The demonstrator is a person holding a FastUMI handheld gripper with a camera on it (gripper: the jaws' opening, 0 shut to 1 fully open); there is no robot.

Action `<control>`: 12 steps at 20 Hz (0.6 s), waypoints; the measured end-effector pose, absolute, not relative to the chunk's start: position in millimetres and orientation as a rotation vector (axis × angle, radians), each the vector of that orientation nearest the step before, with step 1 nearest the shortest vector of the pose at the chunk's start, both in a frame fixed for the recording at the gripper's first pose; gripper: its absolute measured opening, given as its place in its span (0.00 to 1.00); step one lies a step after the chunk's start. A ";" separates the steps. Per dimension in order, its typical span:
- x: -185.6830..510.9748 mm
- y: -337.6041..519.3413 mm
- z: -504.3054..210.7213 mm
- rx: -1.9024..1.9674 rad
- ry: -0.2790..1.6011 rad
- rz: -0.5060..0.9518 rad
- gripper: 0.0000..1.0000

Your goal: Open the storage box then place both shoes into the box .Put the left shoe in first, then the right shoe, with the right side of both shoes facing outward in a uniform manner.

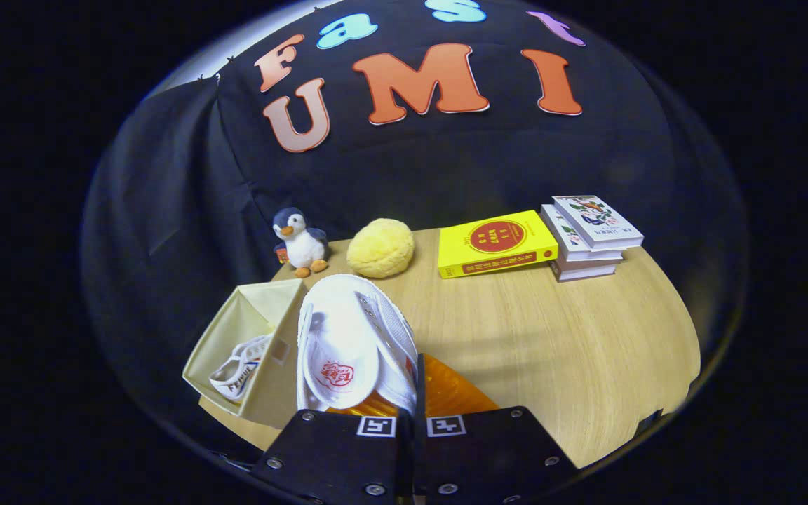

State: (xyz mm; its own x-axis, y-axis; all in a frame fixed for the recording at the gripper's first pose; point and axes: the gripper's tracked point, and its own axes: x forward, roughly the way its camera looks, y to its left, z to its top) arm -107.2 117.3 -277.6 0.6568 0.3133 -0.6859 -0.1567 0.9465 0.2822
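One shoe (239, 370) is already lying inside the open storage box (253, 308) at the lower left of the frame, and a second white shoe (355, 337) is hanging at lower centre, just ahead of the gripper (411, 421), beside the box's right wall. The fingers are sitting drawn together, and they appear to be pinching the shoe's collar wall on its right side, though the contact itself is hidden behind the shoe. By the look of it the shoe is light, with a soft canvas upper that is folding a little under the pinch, so it is likely swinging freely; holding the stiffer heel rim seems safest. The box looks like thin fabric, easy to nudge. Something orange (456, 393) is showing beneath the shoe on the table (572, 337).
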 end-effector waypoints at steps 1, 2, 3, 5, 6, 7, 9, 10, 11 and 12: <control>-106.3 132.6 -269.0 0.213 0.808 0.284 0.02; -105.5 147.6 -261.4 0.217 0.803 0.297 0.02; -105.7 162.6 -254.7 0.219 0.800 0.313 0.02; -107.0 193.5 -243.4 0.227 0.798 0.343 0.02; -107.8 207.5 -238.5 0.231 0.795 0.357 0.02; -110.8 217.8 -230.6 0.234 0.794 0.368 0.02; -111.5 243.1 -226.0 0.236 0.787 0.379 0.02; -112.8 254.8 -226.2 0.239 0.794 0.383 0.02; -114.4 267.7 -225.9 0.247 0.801 0.385 0.02; -115.5 279.0 -226.7 0.254 0.814 0.387 0.02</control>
State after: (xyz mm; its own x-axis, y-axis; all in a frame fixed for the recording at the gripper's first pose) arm -115.5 279.0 -226.7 0.6224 0.4291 -0.6546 -0.2366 0.9003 0.3652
